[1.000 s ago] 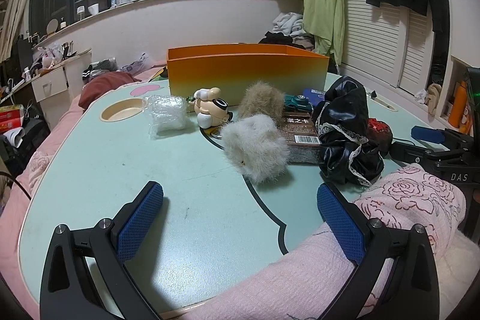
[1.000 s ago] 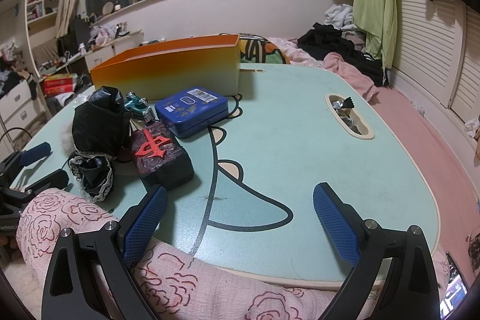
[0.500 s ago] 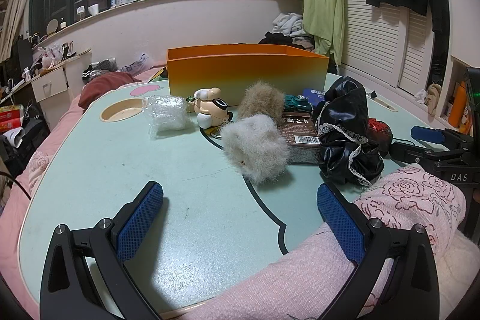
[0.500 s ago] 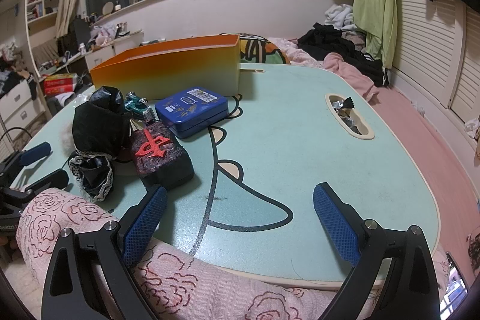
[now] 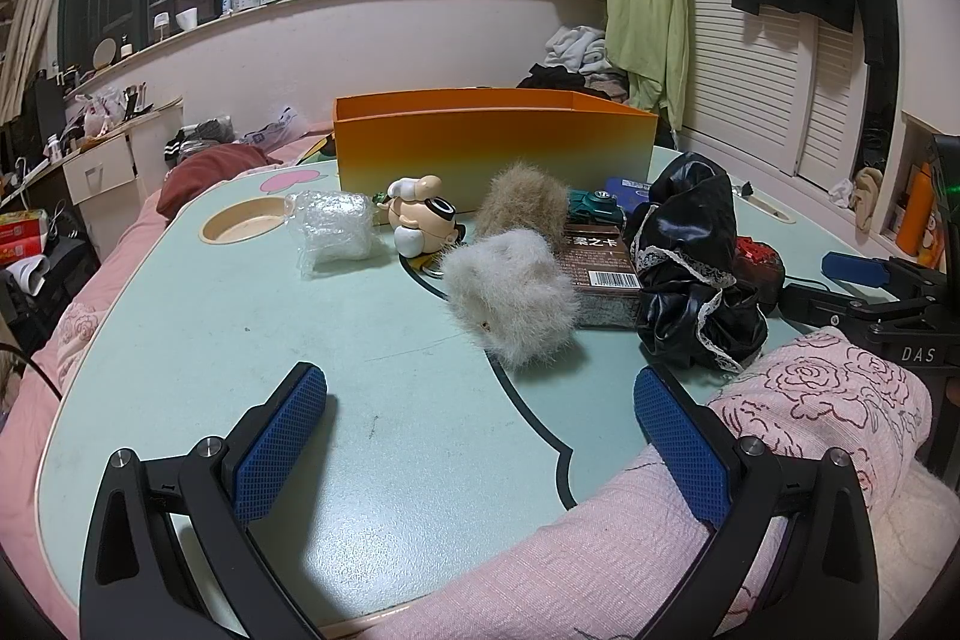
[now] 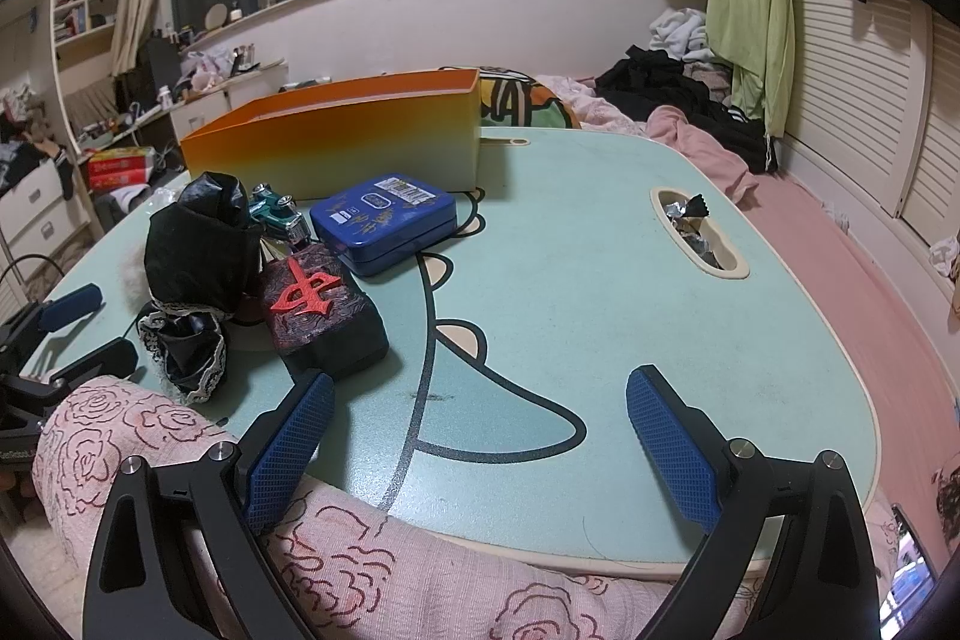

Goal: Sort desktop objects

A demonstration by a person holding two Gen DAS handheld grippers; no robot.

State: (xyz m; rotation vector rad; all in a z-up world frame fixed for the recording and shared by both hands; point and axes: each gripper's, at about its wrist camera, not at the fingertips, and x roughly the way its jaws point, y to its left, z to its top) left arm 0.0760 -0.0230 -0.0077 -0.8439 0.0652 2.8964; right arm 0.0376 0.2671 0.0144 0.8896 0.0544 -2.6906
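Both grippers hover spread wide and empty over the table (image 5: pixel 180 316). From the left gripper (image 5: pixel 480 436), the white fur ball (image 5: pixel 510 295) lies at 12 o'clock; from the right gripper (image 6: pixel 480 436), the red-character block (image 6: pixel 321 304) lies at 10 o'clock, the orange box (image 6: pixel 336 142) beyond.

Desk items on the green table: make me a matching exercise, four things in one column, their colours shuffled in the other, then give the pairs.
Things:
1. storage box
2. flat tin
3. nearer fluffy pouch
4. lace-trimmed cloth

Colours:
A. black
B. blue
C. orange fading to cream
D. pale grey-white

Pairs: 1-C, 2-B, 3-D, 4-A
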